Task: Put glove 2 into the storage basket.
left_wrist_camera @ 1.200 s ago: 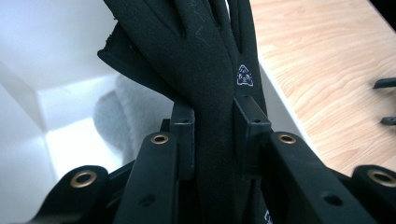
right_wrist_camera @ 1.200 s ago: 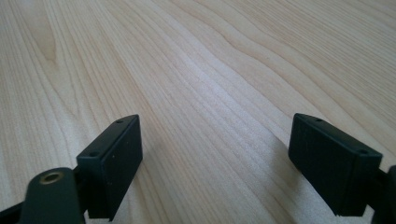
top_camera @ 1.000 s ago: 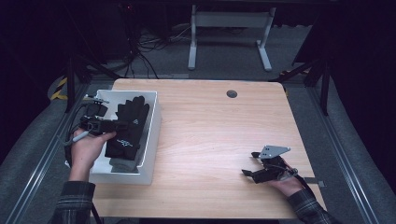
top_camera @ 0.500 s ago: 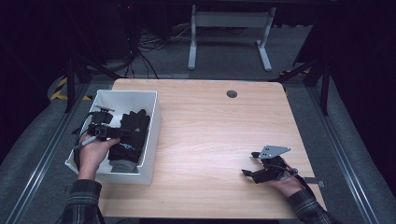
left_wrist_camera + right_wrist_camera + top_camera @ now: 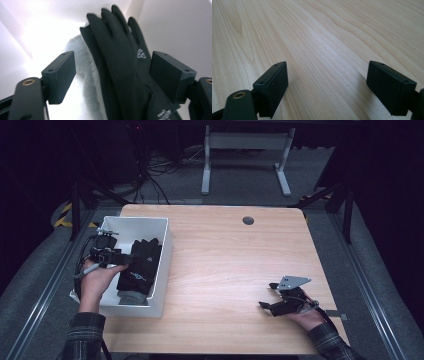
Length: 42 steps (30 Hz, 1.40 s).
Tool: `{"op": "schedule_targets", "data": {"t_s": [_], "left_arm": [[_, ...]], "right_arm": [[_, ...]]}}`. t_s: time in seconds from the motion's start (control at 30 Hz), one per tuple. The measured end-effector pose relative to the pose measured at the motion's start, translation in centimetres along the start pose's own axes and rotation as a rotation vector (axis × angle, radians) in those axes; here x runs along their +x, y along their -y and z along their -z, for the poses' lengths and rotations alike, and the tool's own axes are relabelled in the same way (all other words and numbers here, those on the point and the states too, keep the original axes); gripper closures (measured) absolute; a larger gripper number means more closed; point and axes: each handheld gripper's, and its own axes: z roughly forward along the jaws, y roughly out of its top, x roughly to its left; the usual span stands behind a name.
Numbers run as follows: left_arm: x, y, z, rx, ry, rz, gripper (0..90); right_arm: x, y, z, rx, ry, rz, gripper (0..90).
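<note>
Change since earlier frame: the left gripper [image 5: 131, 256] has sunk into the white bin [image 5: 161, 251]; the black gloves [image 5: 141, 265], draped over the bin's right rim a second ago, now lie inside it. The jaws have just been opening.
Left gripper, state: jaws spread wide, a pad either side of the black gloves [image 5: 125, 62], not pressing; the gloves pass between them, unheld.
Black gloves, place: in the bin's right half, fingers pointing far, stacked on a pale grey fleecy piece [image 5: 86, 72] that peeks out at the near end [image 5: 131, 296].
White bin, place: left side of the wooden table [image 5: 235, 260], near-left corner close to the table edge.
Right gripper [image 5: 274, 301], state: jaws parted with nothing between them [image 5: 327, 82], resting low over bare wood at the near right.
Risk, snag: a pad could catch the cloth on withdrawal and drag a glove back over the rim, since the gloves lie between the jaws.
Risk, bin: a sideways pull-out could nudge the light bin toward the table's left edge.
Risk, cable: the trailing cable [image 5: 82, 260] hangs beside the bin wall and could hook it.
</note>
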Motion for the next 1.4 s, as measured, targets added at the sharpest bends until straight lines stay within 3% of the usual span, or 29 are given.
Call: {"op": "schedule_targets", "data": {"t_s": [0.2,0.63,0.83,1.4], "left_arm": [[-2.0,-1.2,1.1,-0.047,0.046,-0.038,20.3],[-7.1,-3.7,1.8,-0.080,0.121,-0.154,18.5],[-8.7,-4.1,1.8,-0.096,0.149,-0.183,18.1],[-13.4,-4.7,-0.2,-0.082,0.228,-0.278,17.2]], "right_arm": [[0.0,0.0,0.0,0.000,0.002,0.000,17.7],[0.0,0.0,0.0,0.001,0.003,-0.002,16.9],[0.0,0.0,0.0,0.001,0.003,-0.002,16.8],[0.0,0.0,0.0,0.001,0.002,0.000,16.3]]}}
